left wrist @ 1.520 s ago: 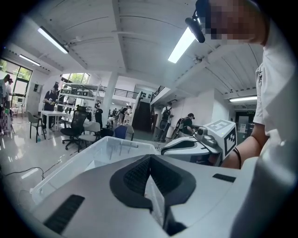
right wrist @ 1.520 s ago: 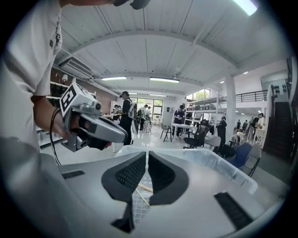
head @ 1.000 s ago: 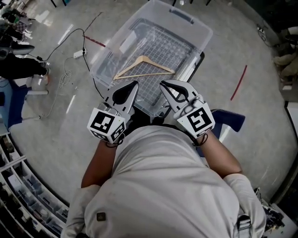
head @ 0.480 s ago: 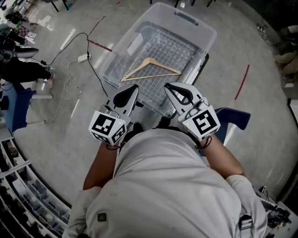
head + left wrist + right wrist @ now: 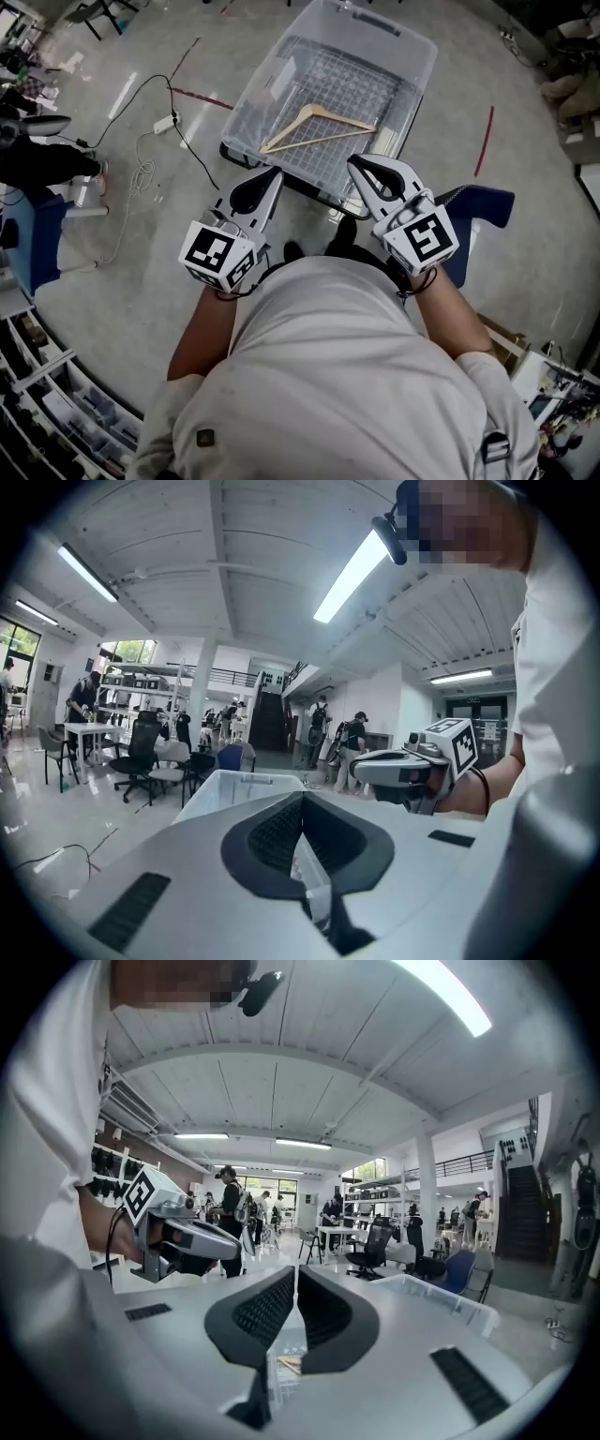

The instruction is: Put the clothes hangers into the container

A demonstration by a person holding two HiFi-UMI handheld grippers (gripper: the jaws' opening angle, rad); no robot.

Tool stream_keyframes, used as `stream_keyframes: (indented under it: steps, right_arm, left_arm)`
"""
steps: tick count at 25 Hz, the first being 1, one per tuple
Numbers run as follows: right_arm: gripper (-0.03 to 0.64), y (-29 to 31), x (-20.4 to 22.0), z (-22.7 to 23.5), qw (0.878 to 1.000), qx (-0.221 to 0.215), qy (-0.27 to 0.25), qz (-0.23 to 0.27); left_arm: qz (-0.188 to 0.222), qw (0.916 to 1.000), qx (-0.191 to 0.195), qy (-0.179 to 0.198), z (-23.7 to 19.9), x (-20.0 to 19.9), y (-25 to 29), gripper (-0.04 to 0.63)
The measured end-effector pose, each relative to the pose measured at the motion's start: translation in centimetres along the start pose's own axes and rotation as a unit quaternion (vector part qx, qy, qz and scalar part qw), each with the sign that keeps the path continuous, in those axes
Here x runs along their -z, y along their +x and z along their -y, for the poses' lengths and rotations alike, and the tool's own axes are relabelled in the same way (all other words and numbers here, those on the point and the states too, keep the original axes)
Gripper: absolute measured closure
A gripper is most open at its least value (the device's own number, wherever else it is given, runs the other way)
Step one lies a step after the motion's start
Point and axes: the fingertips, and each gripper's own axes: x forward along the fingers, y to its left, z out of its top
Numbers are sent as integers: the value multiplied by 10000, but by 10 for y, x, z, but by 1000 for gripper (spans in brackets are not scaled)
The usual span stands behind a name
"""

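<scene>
A wooden clothes hanger [image 5: 317, 128] lies flat on the wire grid inside the clear plastic container [image 5: 418, 58], which stands on the floor in front of me. Both grippers are held close to my chest, short of the container's near edge and above it. My left gripper [image 5: 274, 172] is shut with nothing in it; its dark pads meet in the left gripper view [image 5: 302, 801]. My right gripper [image 5: 360, 161] is also shut and empty, with its pads [image 5: 295, 1275] together. Each gripper view shows the other gripper alongside and a rim of the container [image 5: 234, 782] [image 5: 441, 1296].
A black cable with a white power strip [image 5: 165, 120] trails over the floor at the left. Red tape strips [image 5: 484, 141] mark the floor. A blue object [image 5: 484, 208] sits just right of my right gripper. Shelving [image 5: 37, 394] fills the lower left. People, chairs and tables stand in the distance.
The container with the hanger has shifted up and right in the head view. My right gripper has drifted right and up. Both grippers stay shut and empty.
</scene>
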Motion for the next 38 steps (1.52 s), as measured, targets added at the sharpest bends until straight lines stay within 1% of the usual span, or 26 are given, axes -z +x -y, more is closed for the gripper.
stream_keyframes:
  steps: [4, 8, 13, 17, 19, 22, 25, 28, 33, 38]
  right_arm:
    - [589, -11, -10, -26, 9996, 276, 89, -20]
    - [589, -26, -2, -47, 9988, 433, 168, -131]
    - [589, -42, 10, -64, 9987, 455, 138, -172]
    - [589, -60, 2, -71, 9990, 383, -61, -223]
    - [589, -71, 2, -75, 9987, 392, 80, -318]
    - [589, -88, 6, -75, 9987, 329, 237, -312]
    - [589, -111, 5, -74, 9992, 244, 231, -206]
    - [589, -140, 9, -73, 9994, 177, 260, -170]
    - [589, -188, 23, -80, 9994, 66, 291, -172]
    - [592, -225, 37, -90, 9993, -23, 341, -123]
  left_arm:
    - [34, 9997, 251, 45, 4, -4, -29, 577]
    - [37, 9990, 436, 97, 13, 2, -47, 577]
    - [75, 9993, 369, 39, 18, 11, -57, 577]
    - [151, 9992, 355, 120, 33, 5, -66, 577]
    - [181, 9992, 332, 122, 44, 2, -67, 577]
    - [206, 9993, 300, 96, 66, 0, -60, 577]
    - [251, 9990, 325, 191, 98, -6, -51, 577]
    - [260, 9988, 377, 171, 130, -5, -45, 577]
    - [234, 9991, 287, 197, 180, 4, -46, 577]
    - [179, 9995, 208, 142, 219, 22, -50, 577]
